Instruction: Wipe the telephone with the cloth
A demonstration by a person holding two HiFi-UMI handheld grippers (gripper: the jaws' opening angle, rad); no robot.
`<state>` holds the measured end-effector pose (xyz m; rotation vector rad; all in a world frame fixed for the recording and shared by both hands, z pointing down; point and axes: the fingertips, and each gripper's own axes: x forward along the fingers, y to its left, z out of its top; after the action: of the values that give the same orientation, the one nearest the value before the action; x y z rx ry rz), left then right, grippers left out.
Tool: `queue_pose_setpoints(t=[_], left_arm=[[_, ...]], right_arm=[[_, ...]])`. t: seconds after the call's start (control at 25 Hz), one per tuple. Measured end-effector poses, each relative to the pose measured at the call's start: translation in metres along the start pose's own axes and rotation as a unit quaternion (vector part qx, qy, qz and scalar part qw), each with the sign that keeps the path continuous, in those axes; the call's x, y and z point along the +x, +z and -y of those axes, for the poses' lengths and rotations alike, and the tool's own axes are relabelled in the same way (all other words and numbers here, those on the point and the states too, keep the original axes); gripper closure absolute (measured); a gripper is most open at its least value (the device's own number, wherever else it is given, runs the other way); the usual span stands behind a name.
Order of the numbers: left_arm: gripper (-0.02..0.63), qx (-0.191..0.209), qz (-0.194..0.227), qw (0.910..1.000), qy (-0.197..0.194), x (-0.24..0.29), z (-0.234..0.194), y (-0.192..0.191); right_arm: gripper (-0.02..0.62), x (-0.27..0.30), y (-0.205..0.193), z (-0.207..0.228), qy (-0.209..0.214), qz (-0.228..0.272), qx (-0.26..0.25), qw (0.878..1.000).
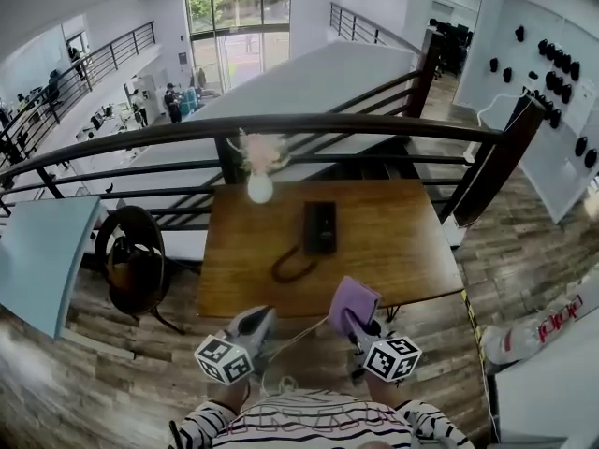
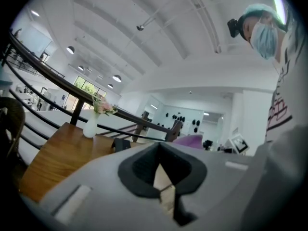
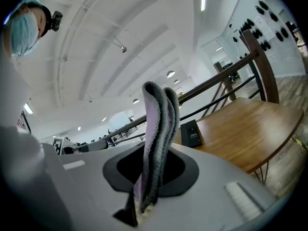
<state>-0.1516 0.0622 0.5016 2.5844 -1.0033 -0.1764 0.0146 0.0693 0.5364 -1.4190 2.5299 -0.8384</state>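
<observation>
A black telephone (image 1: 319,227) lies near the middle of the wooden table (image 1: 404,251), its cord (image 1: 290,267) curling toward the near edge. My right gripper (image 1: 354,324) hovers just off the table's near edge, shut on a folded purple cloth (image 1: 350,301) that stands up from its jaws. The right gripper view shows the cloth (image 3: 157,124) pinched between the jaws, with the telephone (image 3: 191,133) beyond it. My left gripper (image 1: 255,325) is beside it, to the left, also short of the table, shut and holding nothing. The left gripper view shows the telephone (image 2: 121,144) far ahead.
A white vase (image 1: 259,188) with pink flowers stands at the table's far edge, left of the telephone. A dark railing (image 1: 309,124) runs behind the table. A round dark chair (image 1: 136,260) stands left of the table. The floor is wood planks.
</observation>
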Motion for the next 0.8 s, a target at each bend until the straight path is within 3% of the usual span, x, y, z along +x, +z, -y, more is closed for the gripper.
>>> queue_pose_setpoints(t=[0.2, 0.44, 0.8], left_arm=[[0.606, -0.005, -0.006, 1.0000, -0.005, 0.015, -0.031, 0.009], [0.606, -0.013, -0.015, 0.9996, -0.019, 0.061, -0.038, 0.008], [0.606, -0.003, 0.006, 0.9999, 0.012, 0.145, -0.041, 0.020]], right_arm=[[0.543, 0.025, 0.007, 0.003, -0.011, 0.006, 0.005, 1.000], [0.544, 0.043, 0.028, 0.033, -0.016, 0.007, 0.002, 1.000], [0.545, 0.069, 0.071, 0.105, 0.017, -0.019, -0.005, 1.000]])
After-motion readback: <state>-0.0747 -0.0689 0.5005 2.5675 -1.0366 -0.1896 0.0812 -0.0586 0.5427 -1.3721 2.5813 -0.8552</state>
